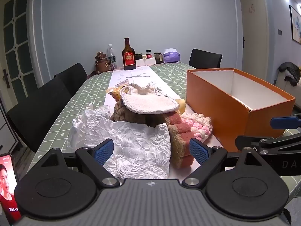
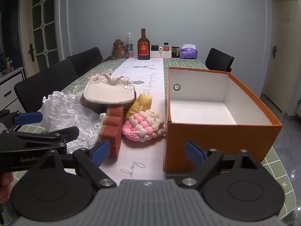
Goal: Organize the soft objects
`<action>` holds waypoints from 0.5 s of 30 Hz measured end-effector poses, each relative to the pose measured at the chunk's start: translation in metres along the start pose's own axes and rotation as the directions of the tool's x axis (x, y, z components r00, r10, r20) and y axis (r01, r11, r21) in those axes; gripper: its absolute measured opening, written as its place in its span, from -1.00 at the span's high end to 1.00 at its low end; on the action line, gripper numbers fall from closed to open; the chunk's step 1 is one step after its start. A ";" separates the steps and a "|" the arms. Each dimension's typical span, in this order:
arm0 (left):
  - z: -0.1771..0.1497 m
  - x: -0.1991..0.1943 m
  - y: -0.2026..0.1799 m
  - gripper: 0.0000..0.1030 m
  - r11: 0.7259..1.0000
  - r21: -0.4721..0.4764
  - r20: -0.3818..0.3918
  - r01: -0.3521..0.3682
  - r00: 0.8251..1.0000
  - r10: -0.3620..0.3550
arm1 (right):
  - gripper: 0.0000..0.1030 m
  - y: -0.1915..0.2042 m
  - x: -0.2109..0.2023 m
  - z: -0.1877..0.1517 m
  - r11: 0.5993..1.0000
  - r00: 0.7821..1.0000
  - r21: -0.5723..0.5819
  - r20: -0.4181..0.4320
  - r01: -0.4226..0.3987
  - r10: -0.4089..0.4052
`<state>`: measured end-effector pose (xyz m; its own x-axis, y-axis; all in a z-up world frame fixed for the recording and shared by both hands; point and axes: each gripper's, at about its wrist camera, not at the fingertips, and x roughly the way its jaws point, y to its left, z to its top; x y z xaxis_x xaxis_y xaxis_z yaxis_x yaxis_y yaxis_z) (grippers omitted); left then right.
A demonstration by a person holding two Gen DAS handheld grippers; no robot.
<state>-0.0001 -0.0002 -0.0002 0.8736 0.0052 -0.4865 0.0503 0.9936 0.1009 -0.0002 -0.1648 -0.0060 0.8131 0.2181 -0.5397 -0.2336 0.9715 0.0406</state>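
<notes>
A pile of soft things lies on the table: crumpled white paper towel (image 1: 135,146) (image 2: 69,116), a red-brown sponge (image 1: 181,141) (image 2: 112,128), a pink and cream knitted piece (image 1: 197,126) (image 2: 143,126), a cream cloth pad (image 1: 148,101) (image 2: 109,92) on top of a brown towel (image 1: 129,114), and a yellow cloth (image 2: 140,103). An empty orange box (image 1: 222,101) (image 2: 216,137) stands to the right. My left gripper (image 1: 151,150) is open, just before the paper towel. My right gripper (image 2: 147,152) is open, low between the sponge and the box.
At the table's far end stand a brown bottle (image 1: 129,56) (image 2: 143,47), a water bottle (image 1: 111,55), a bear figure (image 1: 101,62), jars and a purple tissue pack (image 1: 171,55). Black chairs (image 1: 41,111) line the left side. A phone (image 1: 7,188) is at lower left.
</notes>
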 end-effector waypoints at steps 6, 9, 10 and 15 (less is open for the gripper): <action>0.001 0.004 0.002 -1.00 1.000 -0.020 -0.022 0.000 1.000 0.000 | -0.70 0.001 -0.001 -0.002 1.000 1.000 0.004 0.009 -0.013 0.013; 0.000 0.004 0.003 -1.00 1.000 -0.029 -0.017 -0.001 1.000 0.000 | -0.73 -0.004 0.003 -0.001 1.000 1.000 0.005 0.006 -0.012 0.011; 0.001 0.008 0.002 -1.00 1.000 -0.023 -0.026 -0.002 1.000 0.001 | -0.74 -0.003 0.005 -0.001 1.000 1.000 0.006 0.002 -0.007 0.007; -0.001 0.009 0.003 -1.00 1.000 -0.025 -0.029 -0.002 1.000 0.001 | -0.78 -0.002 0.008 -0.003 1.000 1.000 0.007 -0.013 0.007 -0.007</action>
<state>0.0074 0.0031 -0.0055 0.8592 0.0092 -0.5116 0.0367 0.9962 0.0795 0.0056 -0.1651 -0.0127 0.8080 0.2098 -0.5506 -0.2240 0.9737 0.0422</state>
